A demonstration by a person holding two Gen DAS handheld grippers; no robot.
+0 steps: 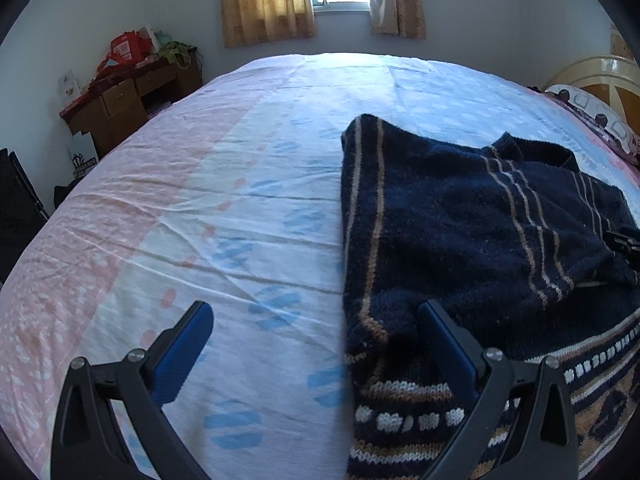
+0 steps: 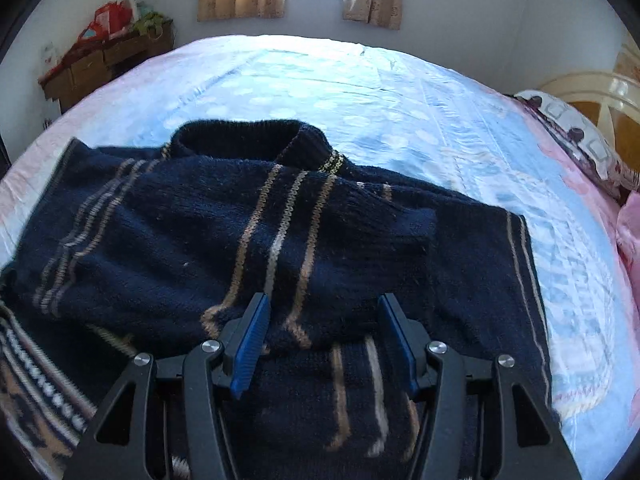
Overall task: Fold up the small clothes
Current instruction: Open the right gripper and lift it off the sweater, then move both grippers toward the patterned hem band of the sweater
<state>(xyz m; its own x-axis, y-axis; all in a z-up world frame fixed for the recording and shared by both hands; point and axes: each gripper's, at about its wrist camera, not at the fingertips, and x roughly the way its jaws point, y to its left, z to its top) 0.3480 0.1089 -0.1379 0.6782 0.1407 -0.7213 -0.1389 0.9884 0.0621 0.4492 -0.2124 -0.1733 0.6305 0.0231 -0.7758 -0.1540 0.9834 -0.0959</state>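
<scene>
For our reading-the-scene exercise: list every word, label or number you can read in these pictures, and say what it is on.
None can be read.
Red bags on the wooden desk: print too blurred.
White card by the desk: marks too small.
Navy sweater: stripes only, no text.

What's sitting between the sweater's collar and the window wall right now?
Only bare bedsheet. In the right wrist view nothing lies on it between the sweater collar and the bed's far edge.
</scene>
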